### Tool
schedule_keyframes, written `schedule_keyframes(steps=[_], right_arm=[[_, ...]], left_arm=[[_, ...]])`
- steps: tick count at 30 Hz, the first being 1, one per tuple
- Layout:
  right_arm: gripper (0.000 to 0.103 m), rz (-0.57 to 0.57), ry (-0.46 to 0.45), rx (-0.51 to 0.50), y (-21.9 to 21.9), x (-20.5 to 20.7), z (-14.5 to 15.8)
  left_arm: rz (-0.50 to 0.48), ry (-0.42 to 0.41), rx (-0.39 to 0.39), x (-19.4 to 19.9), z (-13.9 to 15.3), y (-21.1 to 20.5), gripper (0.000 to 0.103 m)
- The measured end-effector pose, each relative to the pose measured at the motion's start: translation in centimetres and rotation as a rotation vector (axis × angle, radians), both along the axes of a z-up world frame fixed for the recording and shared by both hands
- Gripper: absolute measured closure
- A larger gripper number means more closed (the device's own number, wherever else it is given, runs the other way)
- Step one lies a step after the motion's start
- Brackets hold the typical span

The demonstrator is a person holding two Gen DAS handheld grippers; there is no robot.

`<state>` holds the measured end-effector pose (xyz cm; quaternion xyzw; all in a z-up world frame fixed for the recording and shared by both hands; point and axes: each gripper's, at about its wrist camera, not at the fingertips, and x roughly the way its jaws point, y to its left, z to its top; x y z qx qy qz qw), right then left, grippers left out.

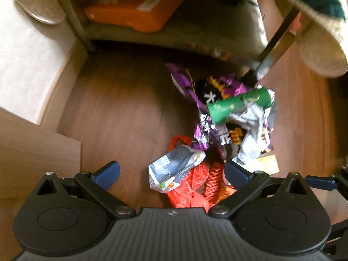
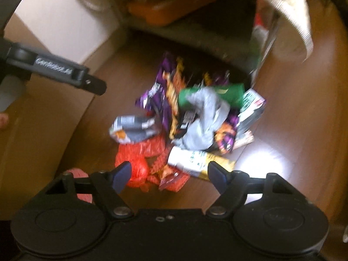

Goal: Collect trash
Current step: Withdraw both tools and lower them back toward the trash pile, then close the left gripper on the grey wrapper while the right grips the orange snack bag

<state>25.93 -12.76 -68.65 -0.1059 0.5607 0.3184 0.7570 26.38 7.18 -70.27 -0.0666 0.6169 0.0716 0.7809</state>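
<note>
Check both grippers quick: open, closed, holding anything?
Left gripper: open, nothing held, fingers spread above the red plastic bag.
Right gripper: open, nothing held, above the trash pile.

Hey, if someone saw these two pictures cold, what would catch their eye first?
First, the bright heap of trash on the brown wooden floor: purple snack wrappers, a green tube lying on top, and a red plastic bag at the near edge. Next, the open left gripper and open right gripper, both pointing down at the pile. Behind it, an orange box lies on a low shelf.
</note>
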Motion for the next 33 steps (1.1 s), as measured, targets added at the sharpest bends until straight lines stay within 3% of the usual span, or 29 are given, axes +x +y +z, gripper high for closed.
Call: schedule_keyframes(steps=[8, 14, 21, 26, 31, 33], right_arm=[[0.027, 0.067, 0.035, -0.042, 2.6, -0.1, -6.8], [0.036, 0.060, 0.080, -0.080, 4.0, -0.3, -11.8], [0.040, 0.088, 0.098, -0.126, 5.3, -0.4, -15.1], [0.046, 0.091, 0.101, -0.154, 5.5, -0.5, -16.3], [0.052, 0.090, 0.091, -0.181, 5.5, -0.8, -17.0], [0.060, 0.091, 0.083, -0.190, 5.4, -1.0, -17.0]], left_arm=[[-0.186, 0.059, 0.029, 1.7, -7.4, -1.0, 0.000], [-0.203, 0.102, 0.023, 2.0, -11.6, -1.5, 0.000], [-0.225, 0.138, 0.012, 1.8, -14.6, -1.9, 0.002], [-0.252, 0.168, 0.010, 1.7, -16.0, -2.6, 0.026], [-0.243, 0.187, 0.011, 1.6, -16.7, -2.7, 0.057], [-0.240, 0.187, 0.015, 1.5, -16.7, -2.7, 0.064]])
